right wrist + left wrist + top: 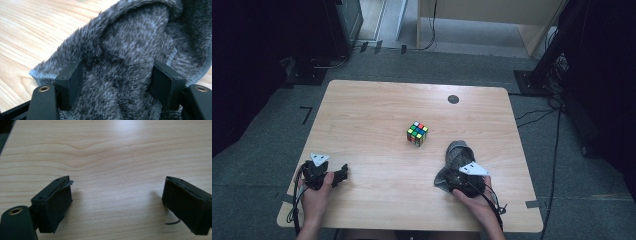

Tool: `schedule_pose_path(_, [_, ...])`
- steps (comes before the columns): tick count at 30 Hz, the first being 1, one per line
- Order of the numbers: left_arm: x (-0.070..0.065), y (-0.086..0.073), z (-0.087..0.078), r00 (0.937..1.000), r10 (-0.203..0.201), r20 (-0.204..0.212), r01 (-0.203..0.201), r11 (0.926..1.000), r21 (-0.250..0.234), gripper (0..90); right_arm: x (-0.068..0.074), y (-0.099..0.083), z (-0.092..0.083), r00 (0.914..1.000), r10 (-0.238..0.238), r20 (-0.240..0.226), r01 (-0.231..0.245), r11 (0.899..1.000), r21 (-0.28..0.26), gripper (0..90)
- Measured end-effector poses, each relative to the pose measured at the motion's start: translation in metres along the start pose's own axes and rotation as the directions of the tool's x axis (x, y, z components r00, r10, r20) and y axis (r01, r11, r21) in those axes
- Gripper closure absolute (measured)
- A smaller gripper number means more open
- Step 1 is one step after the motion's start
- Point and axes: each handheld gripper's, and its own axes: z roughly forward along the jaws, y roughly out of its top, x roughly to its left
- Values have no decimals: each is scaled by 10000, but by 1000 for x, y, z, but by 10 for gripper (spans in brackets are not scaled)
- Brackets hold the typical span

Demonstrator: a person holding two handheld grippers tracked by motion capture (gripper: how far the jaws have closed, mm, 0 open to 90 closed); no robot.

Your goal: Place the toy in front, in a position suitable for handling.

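Grey carpet surrounds a pale wooden table (377, 110), with dark stands and trailing cables at its far corners.

On that table, toward five o'clock from its middle, lies a crumpled grey fleecy cloth (455, 159). The right gripper (462, 176) is pushed into the cloth's near end. In the right gripper view the cloth (125, 55) bulges up between the two black jaws, its pile lying against both inner faces; the jaws stand partly apart with the bunched fabric between them, and whether they actually pinch it I cannot tell.

At eleven o'clock from the cloth, near the table's centre and apart from the fabric, sits a scrambled colour cube (417, 133). At twelve o'clock from the cloth, close to the far edge, is a small dark round disc (453, 99).

Over at eight o'clock, by the near-left corner, the left gripper (343, 175) rests low on the wood. Its own view shows the left gripper (117, 195) with jaws spread wide, bare table between them.
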Motion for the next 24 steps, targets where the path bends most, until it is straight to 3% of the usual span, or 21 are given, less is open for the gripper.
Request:
schedule_pose_path(2, [0, 1, 0, 9998, 69, 185, -70, 10000, 42, 70, 2, 0, 0, 10000, -47, 80, 47, 10000, 4, 296])
schedule_pose_path(7, [0, 6, -1, 9992, -258, 306, 264, 9995, -189, 70, 1, 0, 2, 10000, 8, -8, -8, 10000, -25, 290])
schedule_pose_path(9, [-6, 8, -2, 9969, -390, 681, 412, 9987, -302, 70, 1, 1, 2, 10000, 5, -16, -5, 10000, -1, 289])
schedule_pose_path(14, [-22, 15, -8, 9940, -76, 1089, 138, 9984, -555, 71, 1, 1, 2, 10000, -18, -22, 18, 10000, 0, 289])
schedule_pose_path(16, [-35, 20, -8, 9876, -44, 1571, 150, 9977, -664, 71, 1, 1, 2, 10000, 31, 7, -31, 10000, 0, 291])
schedule_pose_path(17, [-35, 20, -8, 9876, -44, 1571, 150, 9977, -664, 71, 1, 0, 2, 10000, 21, 10, -21, 10000, -11, 291])
schedule_pose_path(19, [-49, 25, -6, 9819, 103, 1892, 37, 9973, -736, 71, 1, 0, 2, 10000, 28, 27, -28, 10000, -33, 292])
schedule_pose_path(24, [-71, 37, 3, 9700, 273, 2416, -82, 9968, -796, 71, 1, 0, 2, 10000, 42, -1, -42, 10000, -36, 291])
